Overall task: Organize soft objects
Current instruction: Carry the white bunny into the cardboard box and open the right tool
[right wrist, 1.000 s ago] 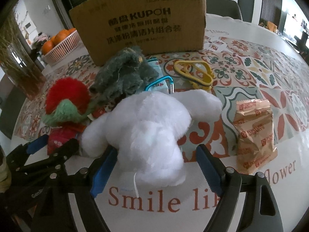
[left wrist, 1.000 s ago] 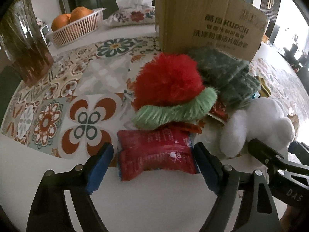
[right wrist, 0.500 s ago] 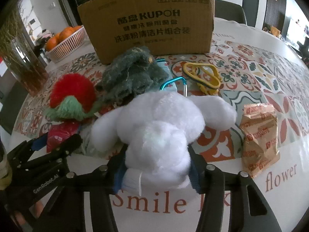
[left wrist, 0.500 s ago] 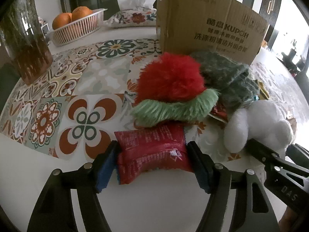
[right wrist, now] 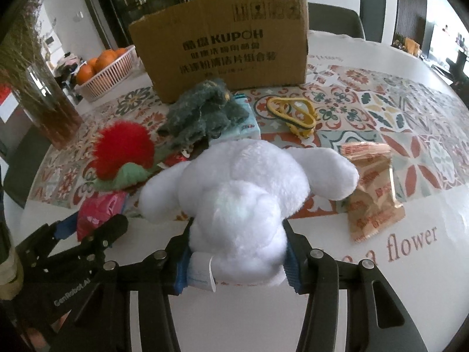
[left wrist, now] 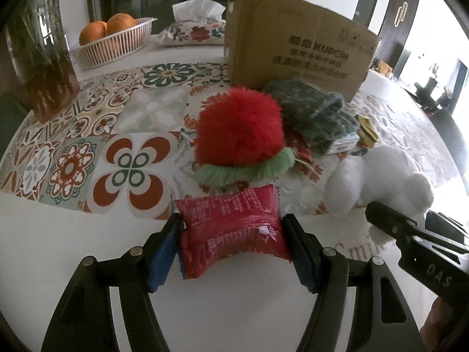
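Observation:
My left gripper [left wrist: 231,252] is shut on a red snack packet [left wrist: 231,228] and holds it just above the white table edge. My right gripper [right wrist: 236,264] is shut on a white plush toy [right wrist: 243,187], lifted slightly. A red and green fluffy toy [left wrist: 239,135] lies beyond the packet; it also shows in the right wrist view [right wrist: 123,152]. A grey-green plush [left wrist: 316,114] lies against the cardboard box [left wrist: 293,55]. The white plush shows at the right of the left wrist view [left wrist: 381,182].
A tan snack packet [right wrist: 372,190], a yellow strap [right wrist: 293,114] and a tissue pack [right wrist: 240,126] lie on the patterned cloth [left wrist: 132,111]. A basket of oranges [left wrist: 114,41], a tissue holder [left wrist: 193,29] and a glass vase [left wrist: 41,67] stand at the back left.
Both grippers closed: the left onto the red packet, the right onto the white plush. Both then lifted and drew back a little with their loads.

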A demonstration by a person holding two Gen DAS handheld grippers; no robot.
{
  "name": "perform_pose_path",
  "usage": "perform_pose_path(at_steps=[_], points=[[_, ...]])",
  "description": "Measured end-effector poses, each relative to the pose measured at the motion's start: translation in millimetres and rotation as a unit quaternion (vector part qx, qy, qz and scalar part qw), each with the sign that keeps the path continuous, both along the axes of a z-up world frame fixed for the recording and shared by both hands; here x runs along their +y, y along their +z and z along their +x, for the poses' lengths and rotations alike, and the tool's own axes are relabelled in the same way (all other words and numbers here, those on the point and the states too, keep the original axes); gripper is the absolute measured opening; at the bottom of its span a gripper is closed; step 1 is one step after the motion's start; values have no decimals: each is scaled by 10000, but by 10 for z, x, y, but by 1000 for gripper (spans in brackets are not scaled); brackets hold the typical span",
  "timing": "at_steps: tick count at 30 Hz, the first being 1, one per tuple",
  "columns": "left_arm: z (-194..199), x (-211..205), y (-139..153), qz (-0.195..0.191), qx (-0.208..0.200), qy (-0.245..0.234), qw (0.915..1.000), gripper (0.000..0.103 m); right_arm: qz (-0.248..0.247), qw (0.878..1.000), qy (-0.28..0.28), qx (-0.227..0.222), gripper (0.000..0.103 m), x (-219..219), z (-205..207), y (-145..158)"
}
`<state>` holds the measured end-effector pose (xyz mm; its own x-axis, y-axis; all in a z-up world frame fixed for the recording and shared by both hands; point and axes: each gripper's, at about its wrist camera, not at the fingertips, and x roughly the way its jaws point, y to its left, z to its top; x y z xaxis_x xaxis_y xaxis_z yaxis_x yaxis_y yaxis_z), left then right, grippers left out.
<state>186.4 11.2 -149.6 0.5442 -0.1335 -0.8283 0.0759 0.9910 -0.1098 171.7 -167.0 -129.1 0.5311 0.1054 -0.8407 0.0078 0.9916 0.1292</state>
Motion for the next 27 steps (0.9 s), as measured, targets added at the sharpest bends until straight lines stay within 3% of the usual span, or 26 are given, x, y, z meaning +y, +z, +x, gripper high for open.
perform_pose_path(at_steps=[13,27], points=[[-287,-43,530,5,-704,-135,9974,68,51,9982,30,-602,52,-38,-256,454],[-42,-153,1053,-109,-1325,-307,9906,68,63,9911,39,-1329,52,-139,-24,940]])
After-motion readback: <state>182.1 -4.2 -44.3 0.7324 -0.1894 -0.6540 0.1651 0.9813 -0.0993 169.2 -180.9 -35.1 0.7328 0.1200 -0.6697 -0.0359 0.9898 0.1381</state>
